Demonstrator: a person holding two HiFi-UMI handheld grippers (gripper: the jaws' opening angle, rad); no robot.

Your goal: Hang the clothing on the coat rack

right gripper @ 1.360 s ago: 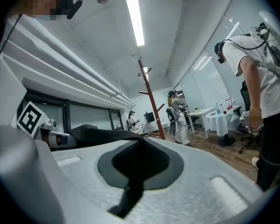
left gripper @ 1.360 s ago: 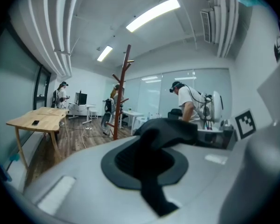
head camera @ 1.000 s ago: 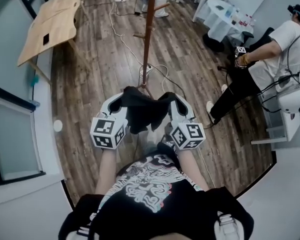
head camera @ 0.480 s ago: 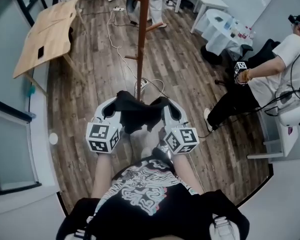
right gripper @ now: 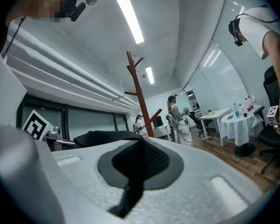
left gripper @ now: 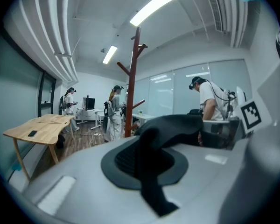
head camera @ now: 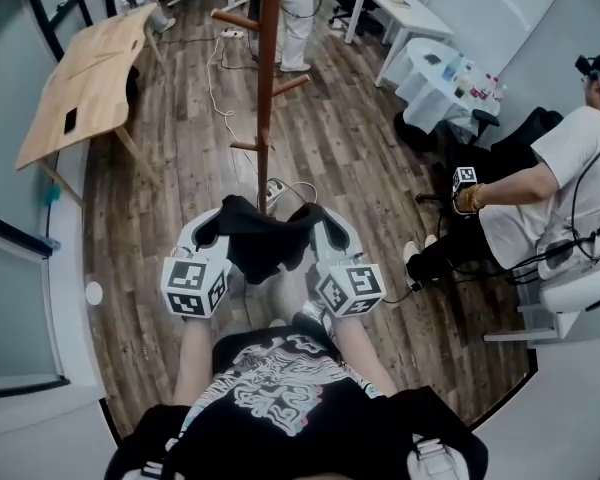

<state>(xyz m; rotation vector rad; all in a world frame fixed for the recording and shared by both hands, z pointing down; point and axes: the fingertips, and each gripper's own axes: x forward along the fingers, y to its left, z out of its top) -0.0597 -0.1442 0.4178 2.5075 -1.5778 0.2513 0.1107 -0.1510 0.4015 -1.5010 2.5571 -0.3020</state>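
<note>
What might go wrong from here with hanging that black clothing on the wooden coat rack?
1. The black garment is pinched only at two edges, by the left hand-held gripper and the right hand-held gripper. Its loose middle sags, so a thin fold might slip out.
2. White cables lie on the floor near the coat rack; the person might trip on them.
3. The rack's pegs look short, so the cloth might slide off.
</note>
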